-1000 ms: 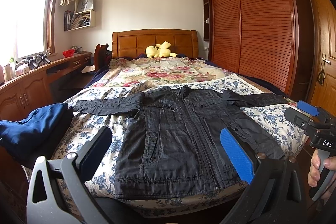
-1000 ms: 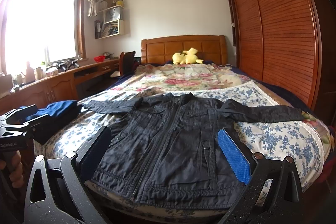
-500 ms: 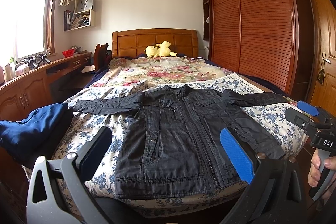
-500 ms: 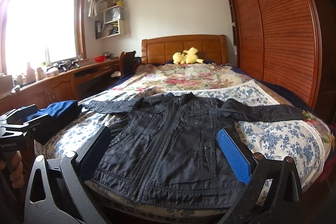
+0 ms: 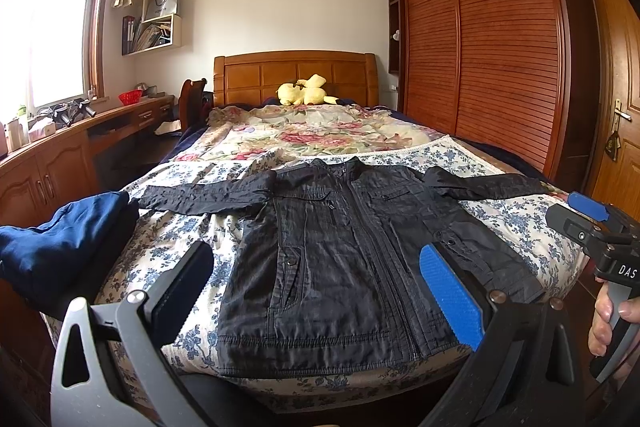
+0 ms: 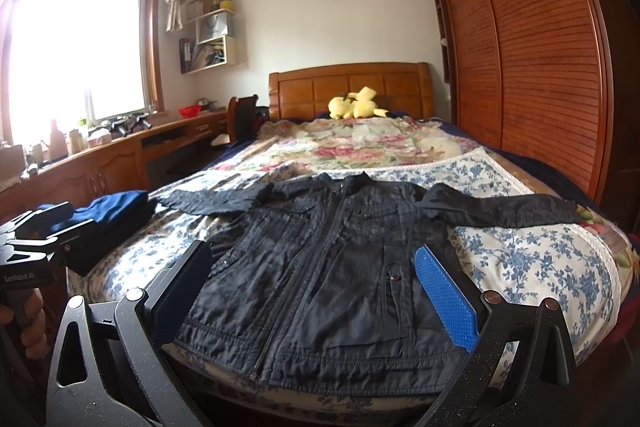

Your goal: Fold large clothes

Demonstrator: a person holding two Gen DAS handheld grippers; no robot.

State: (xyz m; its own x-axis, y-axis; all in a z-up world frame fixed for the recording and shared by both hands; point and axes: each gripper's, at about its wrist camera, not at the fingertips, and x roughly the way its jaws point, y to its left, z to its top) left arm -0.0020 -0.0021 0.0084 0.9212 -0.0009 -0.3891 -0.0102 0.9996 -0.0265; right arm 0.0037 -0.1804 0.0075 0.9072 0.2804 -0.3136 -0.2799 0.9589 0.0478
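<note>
step: haven't started folding, I'm just hovering at the foot of the bed [image 5: 520,223]
jacket [image 5: 352,251]: flat, zipped, sleeves spread, right ahead of both tongs
left tongs [image 5: 320,291]: wide apart, empty
right tongs [image 6: 316,287]: same
next: I'd grab a sleeve and fold inward
vs earlier: basically nothing's moved

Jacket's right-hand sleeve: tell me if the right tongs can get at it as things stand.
Probably yes. The sleeve lies spread flat on the bed with nothing on it, and the right tongs are open, empty, and face the jacket with nothing between.
</note>
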